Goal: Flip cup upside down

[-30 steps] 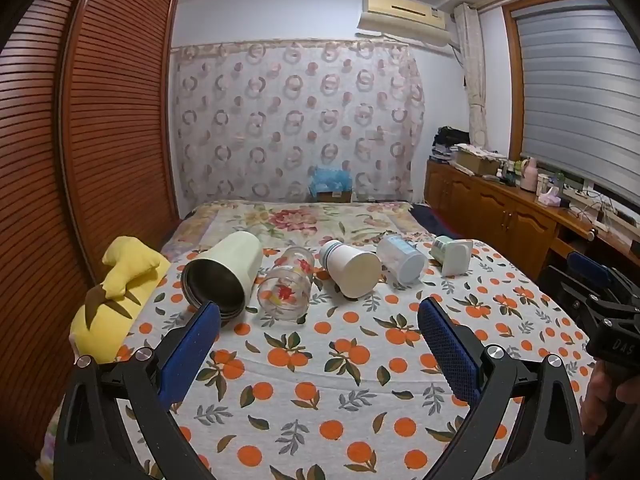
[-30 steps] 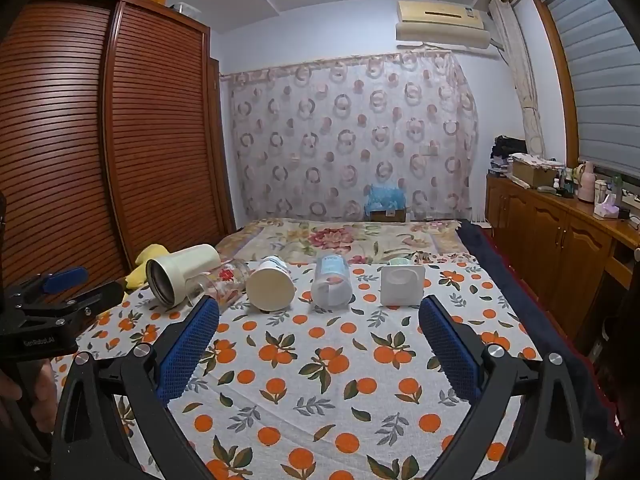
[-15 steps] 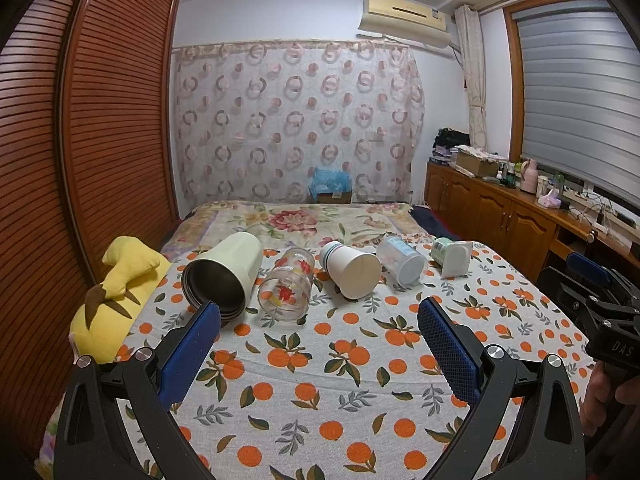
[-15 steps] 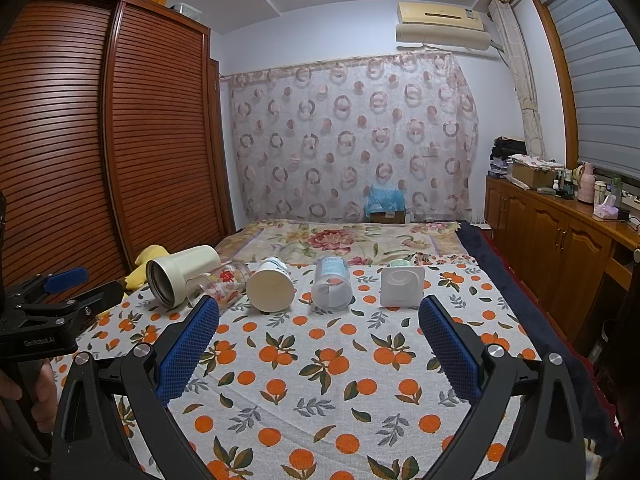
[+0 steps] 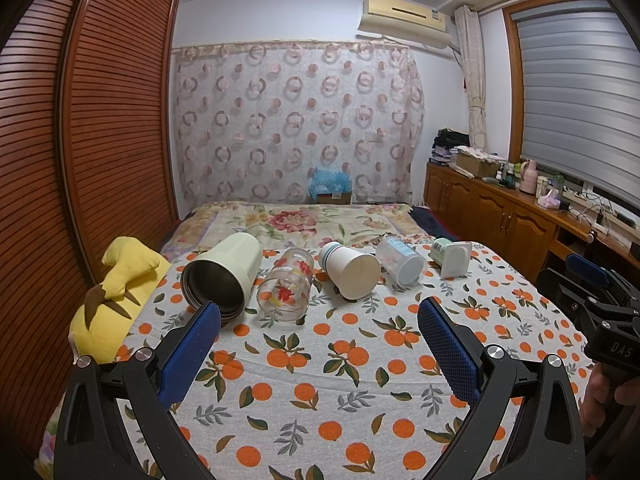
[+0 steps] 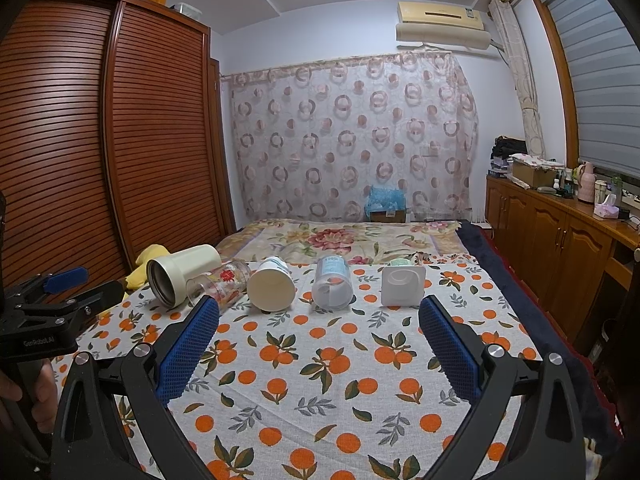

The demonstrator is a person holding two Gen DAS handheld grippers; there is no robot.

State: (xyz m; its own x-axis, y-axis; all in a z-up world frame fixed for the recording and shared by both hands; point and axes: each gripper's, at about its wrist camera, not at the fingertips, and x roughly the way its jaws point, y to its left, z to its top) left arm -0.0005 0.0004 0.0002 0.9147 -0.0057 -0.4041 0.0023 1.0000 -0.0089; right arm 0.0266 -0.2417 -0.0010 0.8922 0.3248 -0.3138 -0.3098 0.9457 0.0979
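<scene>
on the bedspread [image 5: 320, 364] five cups [image 5: 354, 274] lie sideways (none touched), my left gripper [image 5: 318, 332] and right gripper [image 6: 320, 330] both spread apart.

White bedcloth [image 5: 320, 380] printed with oranges and green leaves; cream tumbler [image 5: 224, 270], yellow plush [image 5: 116, 296], blue-padded jaws.

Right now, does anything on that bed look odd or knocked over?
Yes: all five cups lie on their sides in a row on the orange-print bedspread, from the cream tumbler to the square-based white cup. Nothing looks spilled or broken.
</scene>
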